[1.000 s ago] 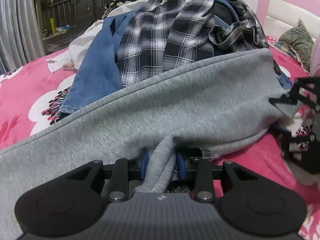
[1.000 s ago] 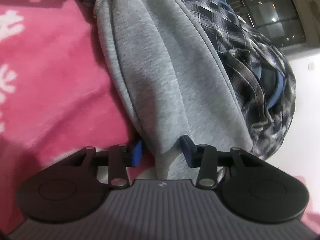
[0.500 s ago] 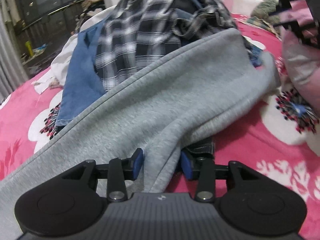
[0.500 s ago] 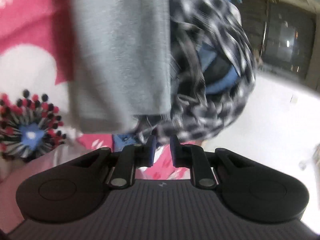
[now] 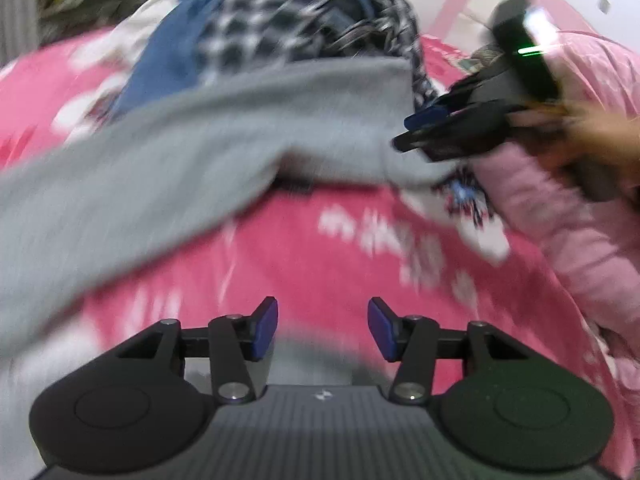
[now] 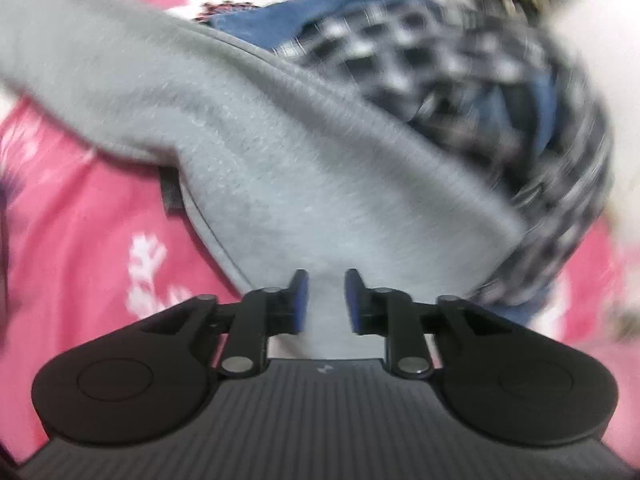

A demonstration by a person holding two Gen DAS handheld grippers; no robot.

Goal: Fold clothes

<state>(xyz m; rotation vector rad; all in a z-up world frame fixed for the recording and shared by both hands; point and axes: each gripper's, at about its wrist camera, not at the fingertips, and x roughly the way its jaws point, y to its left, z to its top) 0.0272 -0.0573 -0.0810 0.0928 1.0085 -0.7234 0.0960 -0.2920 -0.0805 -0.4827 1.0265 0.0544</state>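
A grey sweatshirt (image 5: pixel 200 148) lies in a long band across the pink flowered bedspread (image 5: pixel 300 248). My left gripper (image 5: pixel 323 326) hovers over bare bedspread short of it, jaws opening, nothing between them. A hand holds my right gripper (image 5: pixel 408 132) at the sweatshirt's right end. In the right wrist view the grey sweatshirt (image 6: pixel 260 152) runs down between the blue fingers of the right gripper (image 6: pixel 326 300). Its jaws are opening, and the pads do not visibly press the cloth. Both views are blurred.
Behind the sweatshirt is a heap with a black-and-white plaid shirt (image 5: pixel 280 28) and a blue denim garment (image 5: pixel 164 64). Pink padded fabric (image 5: pixel 560 220) fills the right side. A pink headboard (image 5: pixel 460 0) stands at the back right, with dark furniture at the far left.
The left gripper let go of the grey fold it pinched, spread its jaws and drew back over the bedspread. The right gripper rolled and rose, narrowed its jaws, then widened them around grey cloth.
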